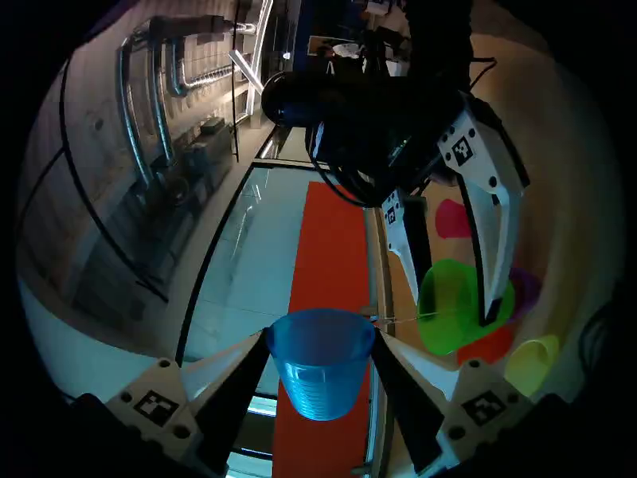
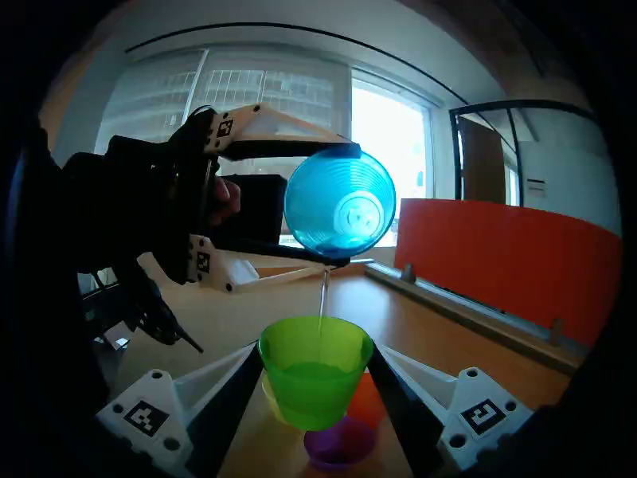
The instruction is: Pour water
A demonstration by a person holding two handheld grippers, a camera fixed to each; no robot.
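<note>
Translucent blue cup [image 1: 322, 366] over green cup [image 2: 316, 374]

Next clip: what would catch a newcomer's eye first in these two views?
The tipped blue cup, high in the right gripper view and clamped in the jaws of the left gripper, sends a thin water stream down into the green cup held by the right gripper. Behind them, on the right, stands a bright orange panel.
</note>
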